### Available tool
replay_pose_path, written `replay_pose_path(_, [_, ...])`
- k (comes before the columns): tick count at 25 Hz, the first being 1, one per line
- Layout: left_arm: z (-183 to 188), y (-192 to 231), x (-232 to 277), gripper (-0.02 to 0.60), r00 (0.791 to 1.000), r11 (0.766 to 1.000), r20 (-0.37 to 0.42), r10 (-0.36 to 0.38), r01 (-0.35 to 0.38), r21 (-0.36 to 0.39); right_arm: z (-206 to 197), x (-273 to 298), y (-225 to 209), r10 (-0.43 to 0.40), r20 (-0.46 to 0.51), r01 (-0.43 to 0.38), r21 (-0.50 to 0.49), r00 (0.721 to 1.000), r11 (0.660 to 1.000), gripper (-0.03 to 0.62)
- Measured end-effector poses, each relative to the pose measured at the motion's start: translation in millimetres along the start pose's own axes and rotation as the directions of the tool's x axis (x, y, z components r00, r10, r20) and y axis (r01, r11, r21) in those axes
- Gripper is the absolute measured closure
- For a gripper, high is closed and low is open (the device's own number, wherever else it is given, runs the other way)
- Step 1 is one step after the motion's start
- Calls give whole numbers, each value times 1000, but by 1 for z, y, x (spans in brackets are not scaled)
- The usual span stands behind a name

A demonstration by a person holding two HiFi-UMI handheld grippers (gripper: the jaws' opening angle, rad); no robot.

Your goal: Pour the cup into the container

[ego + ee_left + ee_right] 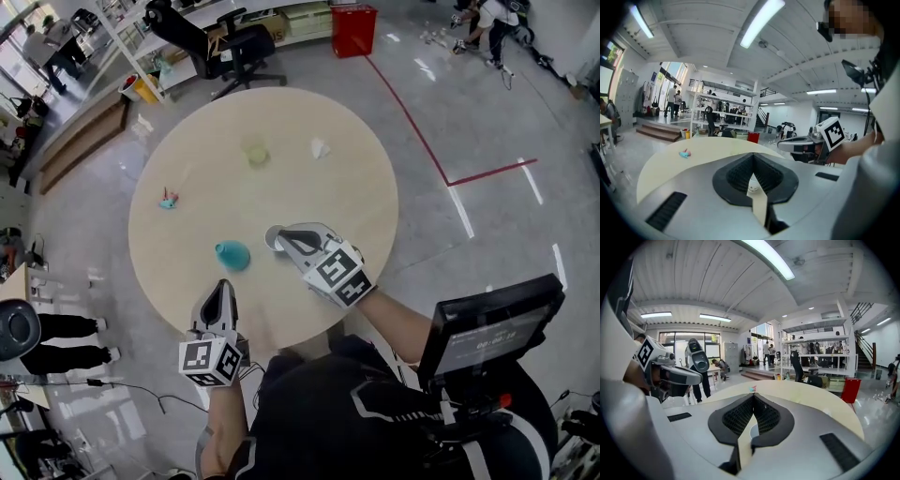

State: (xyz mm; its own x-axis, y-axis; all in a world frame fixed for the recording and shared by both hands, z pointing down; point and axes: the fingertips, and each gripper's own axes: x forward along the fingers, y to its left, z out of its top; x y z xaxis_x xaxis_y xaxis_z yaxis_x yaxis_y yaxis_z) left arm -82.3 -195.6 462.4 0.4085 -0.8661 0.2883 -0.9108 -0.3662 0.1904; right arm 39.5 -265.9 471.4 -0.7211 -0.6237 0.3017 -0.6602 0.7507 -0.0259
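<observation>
Fingers [736,174] of the left gripper [223,285] pressed together; same for the right gripper [278,236]. Blue-green cup [232,254] on the worktop [356,187], just left of the right gripper. Farther away, pale green container [256,152].

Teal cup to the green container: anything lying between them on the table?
Nothing; the head view shows bare table between teal cup and green container.
</observation>
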Motion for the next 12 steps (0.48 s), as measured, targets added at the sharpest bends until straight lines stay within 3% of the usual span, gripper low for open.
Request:
replay_pose_path(2, [-5, -3, -13, 581, 1000, 1000, 0, 7, -7, 26, 3, -5, 13, 0, 5, 0, -16, 1000, 1000, 588])
replay_pose_path(9, [-32, -4, -76, 581, 999, 1000, 31, -13, 12, 3, 11, -31, 74, -25, 41, 27, -46, 999, 999, 586])
replay_pose_path(12, [-57, -6, -116, 581, 1000, 999, 0, -16, 16, 50, -5, -50, 109, -70, 15, 71, -17, 997, 997, 586])
